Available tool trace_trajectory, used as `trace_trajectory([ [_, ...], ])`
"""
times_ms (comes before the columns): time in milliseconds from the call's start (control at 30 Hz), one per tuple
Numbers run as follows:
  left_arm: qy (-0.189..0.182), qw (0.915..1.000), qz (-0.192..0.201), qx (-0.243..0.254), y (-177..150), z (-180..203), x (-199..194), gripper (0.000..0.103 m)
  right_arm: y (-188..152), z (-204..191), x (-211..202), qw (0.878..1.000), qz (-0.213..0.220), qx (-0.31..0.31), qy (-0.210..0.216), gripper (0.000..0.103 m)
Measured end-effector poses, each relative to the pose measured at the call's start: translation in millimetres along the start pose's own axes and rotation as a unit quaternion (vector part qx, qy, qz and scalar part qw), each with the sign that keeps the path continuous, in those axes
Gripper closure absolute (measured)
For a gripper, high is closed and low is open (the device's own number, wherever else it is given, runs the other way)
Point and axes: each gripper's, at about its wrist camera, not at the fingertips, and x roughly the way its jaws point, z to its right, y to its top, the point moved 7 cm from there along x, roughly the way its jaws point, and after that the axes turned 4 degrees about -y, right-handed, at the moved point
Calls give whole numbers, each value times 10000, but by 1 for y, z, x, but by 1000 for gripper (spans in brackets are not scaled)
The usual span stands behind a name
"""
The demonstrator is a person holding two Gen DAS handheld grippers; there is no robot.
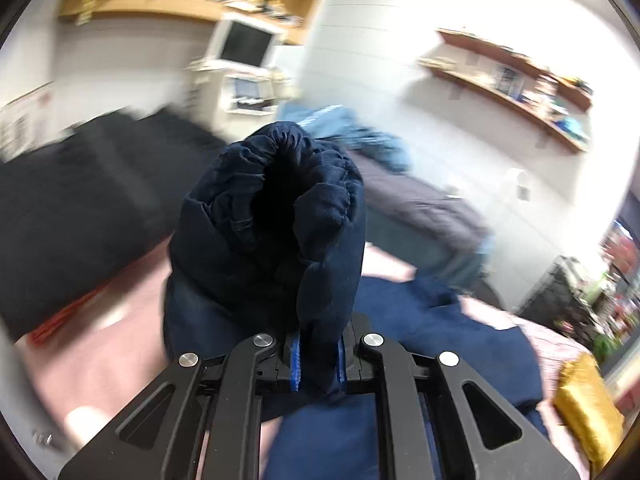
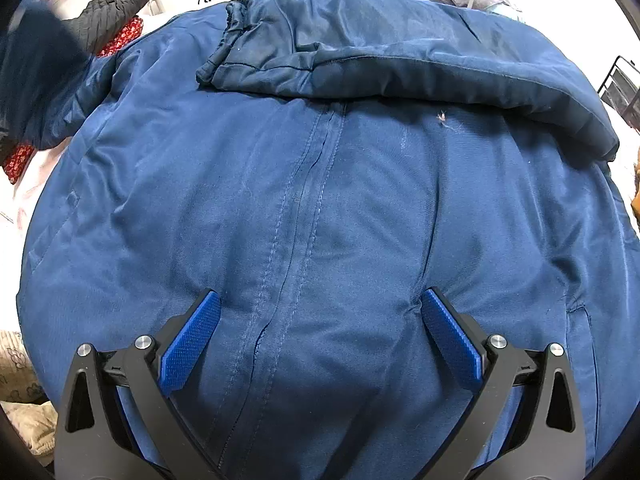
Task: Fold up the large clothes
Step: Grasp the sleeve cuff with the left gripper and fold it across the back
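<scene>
My left gripper is clamped shut on a sleeve of the navy blue jacket; the fabric is pinched between the blue pads low in the centre of the left wrist view, and the gathered cuff stands up in front of the lens, its dark opening facing me. Behind it the room is motion-blurred: a black sofa at the left, wooden shelves on the white wall at the upper right, and a yellow package at the lower right.

My right gripper is spread wide with nothing between its fingers, and both blue pads press down on the jacket body on either side of the stitched centre seam. The jacket fills almost the whole right wrist view, lying flat, with its other sleeve folded across the top. A black quilted garment shows at the upper left.
</scene>
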Motion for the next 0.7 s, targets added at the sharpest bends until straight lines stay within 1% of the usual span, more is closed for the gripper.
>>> trace_trajectory([
  [133,-583,9968,59,543,18,89,29,91,0,1,0,10000,12,-2,12,4],
  [200,-862,9941,-22,660,20,127,46,91,0,1,0,10000,17,-5,16,4],
  [233,-1021,9922,-139,707,18,150,59,91,0,1,1,10000,12,-6,13,4],
  [300,-1256,9869,-484,886,5,194,83,91,0,1,0,10000,9,-4,16,4],
  [400,-1472,9770,-1035,1148,-29,236,114,91,0,0,1,10000,13,-1,27,4],
  [433,-1577,9695,-1404,1241,-49,253,127,91,0,0,1,10000,18,-3,31,4],
  [467,-1597,9634,-1721,1293,-69,265,140,90,0,0,1,10000,29,-3,37,4],
  [500,-1586,9601,-1893,1314,-79,271,150,88,0,0,1,10000,43,-4,42,4],
  [567,-1556,9472,-2387,1469,-116,286,175,80,0,-1,1,10000,61,-10,48,4],
  [600,-1509,9426,-2572,1503,-131,289,186,77,0,-1,1,10000,64,-12,52,4],
  [633,-1495,9392,-2692,1516,-143,290,190,69,-1,-1,1,10000,65,-12,57,4],
  [667,-1580,9316,-2910,1496,-155,293,198,57,-1,-2,1,10000,68,-11,64,4],
  [700,-1686,9248,-3095,1433,-161,294,203,51,-2,-2,1,9999,97,-29,60,4],
])
